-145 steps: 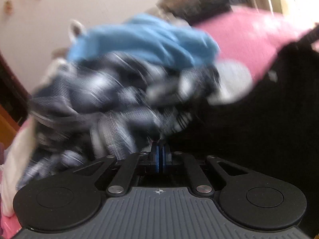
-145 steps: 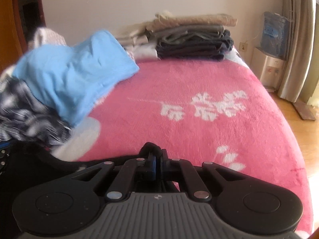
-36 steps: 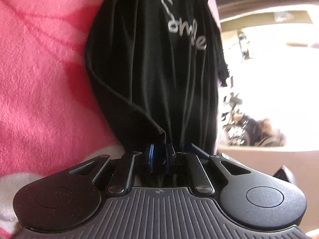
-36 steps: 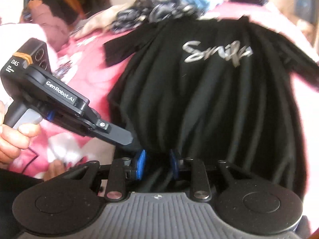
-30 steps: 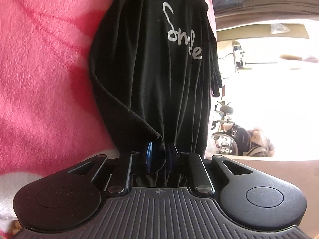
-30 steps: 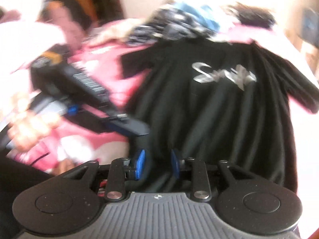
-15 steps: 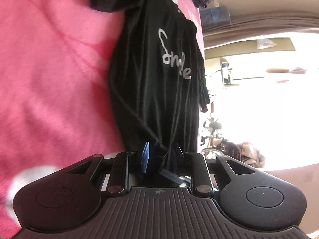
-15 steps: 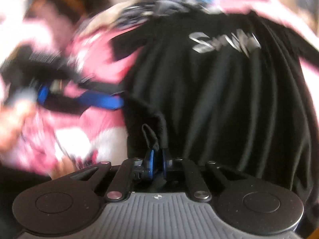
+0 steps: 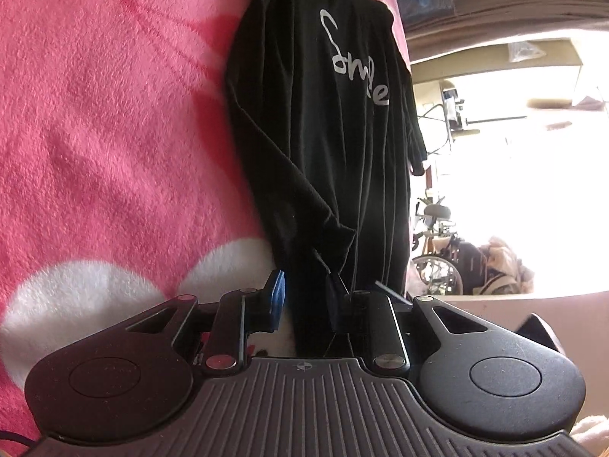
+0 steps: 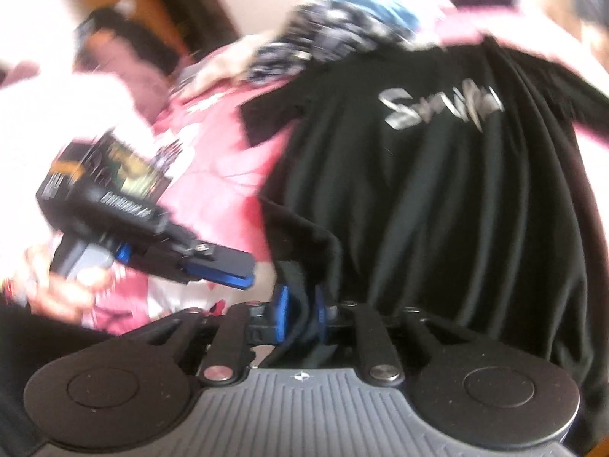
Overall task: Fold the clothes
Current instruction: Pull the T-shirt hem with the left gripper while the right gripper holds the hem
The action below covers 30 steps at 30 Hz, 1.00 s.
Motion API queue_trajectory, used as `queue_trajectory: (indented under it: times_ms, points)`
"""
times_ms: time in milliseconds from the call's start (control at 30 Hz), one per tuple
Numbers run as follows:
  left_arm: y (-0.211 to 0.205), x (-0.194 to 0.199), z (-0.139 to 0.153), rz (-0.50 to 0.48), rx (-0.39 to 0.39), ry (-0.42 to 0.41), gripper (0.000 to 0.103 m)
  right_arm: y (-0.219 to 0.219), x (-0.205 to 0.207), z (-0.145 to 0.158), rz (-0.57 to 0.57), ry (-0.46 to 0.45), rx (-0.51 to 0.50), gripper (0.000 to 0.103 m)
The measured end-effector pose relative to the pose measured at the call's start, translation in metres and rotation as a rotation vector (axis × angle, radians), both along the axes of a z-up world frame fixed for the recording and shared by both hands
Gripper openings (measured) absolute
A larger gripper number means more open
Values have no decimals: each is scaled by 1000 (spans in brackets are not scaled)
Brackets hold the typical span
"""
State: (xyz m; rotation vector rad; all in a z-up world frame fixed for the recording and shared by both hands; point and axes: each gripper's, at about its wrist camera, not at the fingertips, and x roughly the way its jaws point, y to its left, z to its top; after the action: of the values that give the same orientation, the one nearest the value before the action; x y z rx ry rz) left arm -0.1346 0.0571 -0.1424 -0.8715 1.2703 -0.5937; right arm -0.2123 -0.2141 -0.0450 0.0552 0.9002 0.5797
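A black T-shirt [image 9: 323, 152] with silver lettering [image 9: 357, 68] lies front up on the pink blanket [image 9: 114, 114]. My left gripper [image 9: 306, 297] is at its bottom hem. The jaws stand apart, with the hem corner between them and a gap beside the left pad [image 9: 276, 297], so it is open. In the blurred right wrist view the same T-shirt [image 10: 437, 209] spreads ahead. My right gripper [image 10: 300, 310] is at the hem close by. Its jaws are opening, and a loose fold of black cloth hangs between the blue pads. The left gripper [image 10: 243, 270] reaches in from the left.
A heap of patterned and blue clothes [image 10: 342, 30] lies at the far end of the pink blanket [image 10: 213, 144]. A person's hand [image 10: 64, 285] holds the left gripper's handle. Beyond the bed's right edge is a bright opening with a bicycle [image 9: 437, 262].
The right jaws closed on a fold of the hem half a second ago and have parted again. The left jaws have opened wider around the hem corner.
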Motion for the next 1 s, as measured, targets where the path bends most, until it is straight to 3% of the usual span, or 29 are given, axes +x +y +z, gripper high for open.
queue_trajectory:
  times_ms: [67,200,367,400,467,533,700,867,1000]
  points:
    - [3,-1,-4,9,-16,17,23,13,-8,4,54,-66,-63,39]
    - [8,-3,-5,16,-34,17,23,32,-18,-1,141,-136,-192,40]
    - [9,-7,-2,-4,-26,-16,23,48,-5,-24,156,-91,-296,38]
    - [9,-8,-2,-8,-23,-23,23,49,-2,-27,151,-81,-305,32]
    - [12,-9,-3,-1,-30,-22,26,42,0,-28,124,-63,-277,14]
    - [18,-10,-5,27,-64,-8,31,34,1,-23,104,-40,-218,7]
    - [34,-13,-12,122,-185,51,36,21,-12,-4,146,-38,-79,6]
    - [29,-15,-8,101,-160,43,39,25,-22,3,191,9,20,6]
    - [21,-14,-11,87,-162,48,40,29,-25,4,209,1,32,6]
